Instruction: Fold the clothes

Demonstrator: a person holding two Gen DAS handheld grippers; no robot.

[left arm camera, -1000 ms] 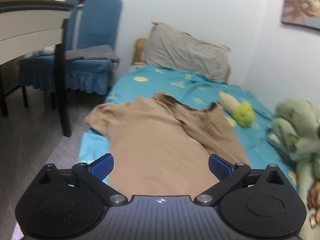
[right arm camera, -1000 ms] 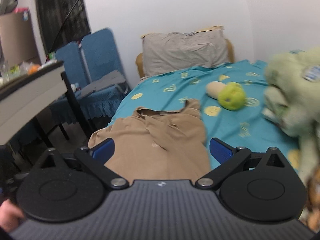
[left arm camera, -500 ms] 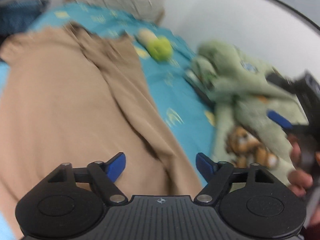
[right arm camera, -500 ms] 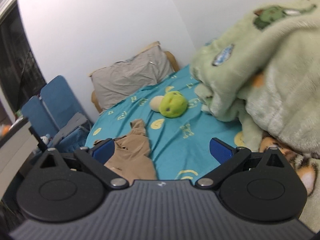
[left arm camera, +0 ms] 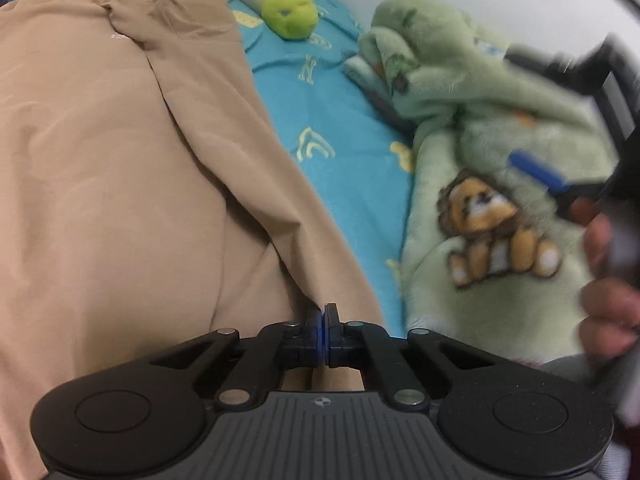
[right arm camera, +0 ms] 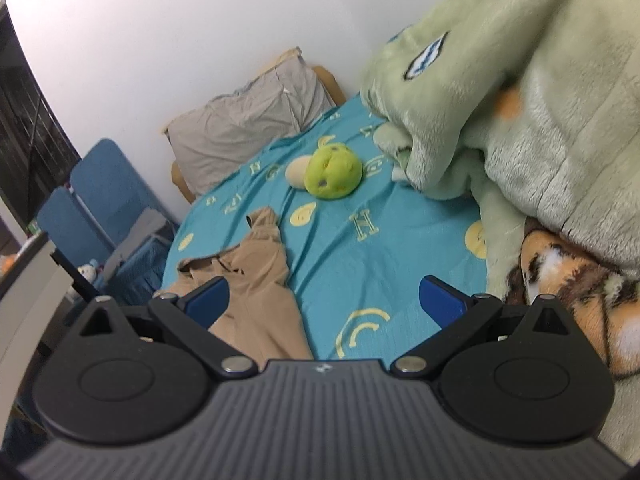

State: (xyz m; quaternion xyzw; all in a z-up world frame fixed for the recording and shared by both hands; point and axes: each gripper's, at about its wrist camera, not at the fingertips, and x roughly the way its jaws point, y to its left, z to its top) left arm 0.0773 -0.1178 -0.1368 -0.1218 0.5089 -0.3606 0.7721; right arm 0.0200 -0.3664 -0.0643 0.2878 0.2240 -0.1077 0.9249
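A tan shirt [left arm camera: 120,168] lies spread on the teal bedsheet [left arm camera: 344,128], collar toward the pillow. My left gripper [left arm camera: 322,314] sits at the shirt's near right edge, jaws shut, pinching a raised ridge of fabric that runs up to the tips. In the right wrist view the shirt [right arm camera: 256,292] shows only as its right side. My right gripper [right arm camera: 324,300] hovers open over the sheet beside it, nothing between its blue pads [right arm camera: 440,296]. The left wrist view also catches the right gripper [left arm camera: 552,180], blurred, with a hand [left arm camera: 608,276] on it.
A pale green fleece blanket [left arm camera: 480,128] with a lion print is heaped along the bed's right side. A green plush toy [right arm camera: 332,172] lies mid-bed, a grey pillow [right arm camera: 248,120] at the head. Blue chairs [right arm camera: 92,208] and a desk edge stand left of the bed.
The left gripper swung right and down to the shirt's near right edge and closed from wide open to shut on the fabric. The right gripper moved right toward the blanket, staying open.
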